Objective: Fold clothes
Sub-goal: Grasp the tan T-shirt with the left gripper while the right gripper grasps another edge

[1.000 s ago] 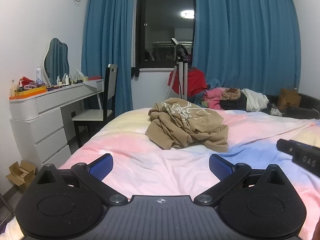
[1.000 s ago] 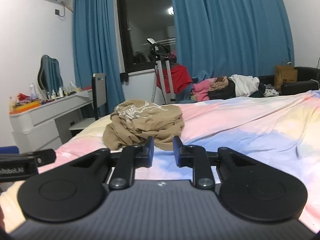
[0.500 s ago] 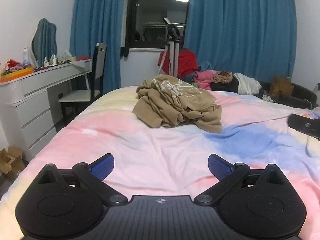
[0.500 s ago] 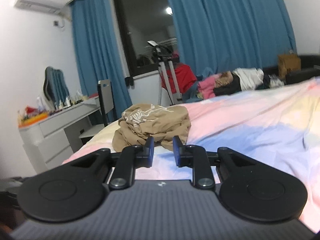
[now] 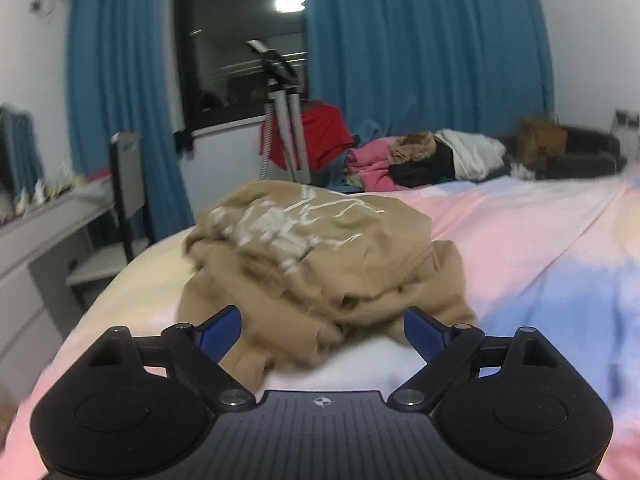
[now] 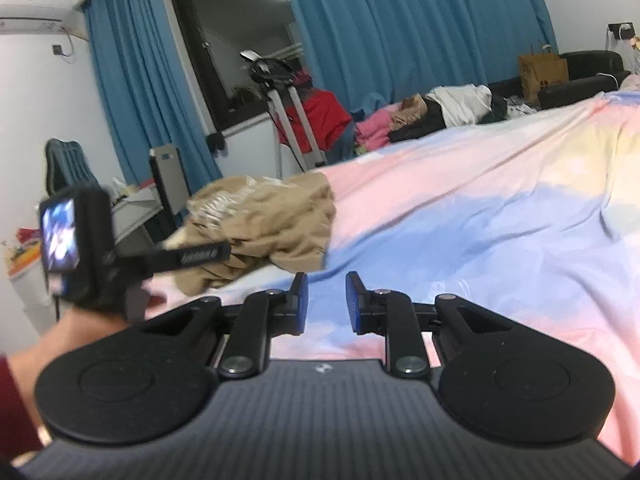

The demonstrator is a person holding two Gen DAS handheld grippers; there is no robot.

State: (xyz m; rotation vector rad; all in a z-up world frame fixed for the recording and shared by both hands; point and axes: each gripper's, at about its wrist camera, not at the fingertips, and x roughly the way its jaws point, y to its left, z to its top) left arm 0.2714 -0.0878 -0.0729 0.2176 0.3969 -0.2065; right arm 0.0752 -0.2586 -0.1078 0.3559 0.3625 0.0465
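Observation:
A crumpled tan garment with a white print [image 5: 316, 256] lies in a heap on the pastel bedspread [image 5: 540, 248]. My left gripper [image 5: 322, 330] is open, its blue pads wide apart, right at the near edge of the heap. In the right wrist view the same garment [image 6: 272, 228] lies to the left and further off. My right gripper [image 6: 323, 304] is slightly open and empty, over the blue patch of the bedspread [image 6: 460, 224]. The left gripper device [image 6: 80, 252], held in a hand, shows at the left of that view, close to the garment.
A pile of other clothes [image 5: 424, 156] lies at the far side of the bed. A tripod [image 5: 284, 120] with a red cloth stands by the window. A chair [image 5: 124, 184] and a white dresser [image 5: 36, 248] stand left of the bed. A brown bag [image 6: 542, 72] stands far right.
The left gripper has moved forward up to the tan garment, which now fills the view. The right gripper has swung right and its jaws have parted a little wider.

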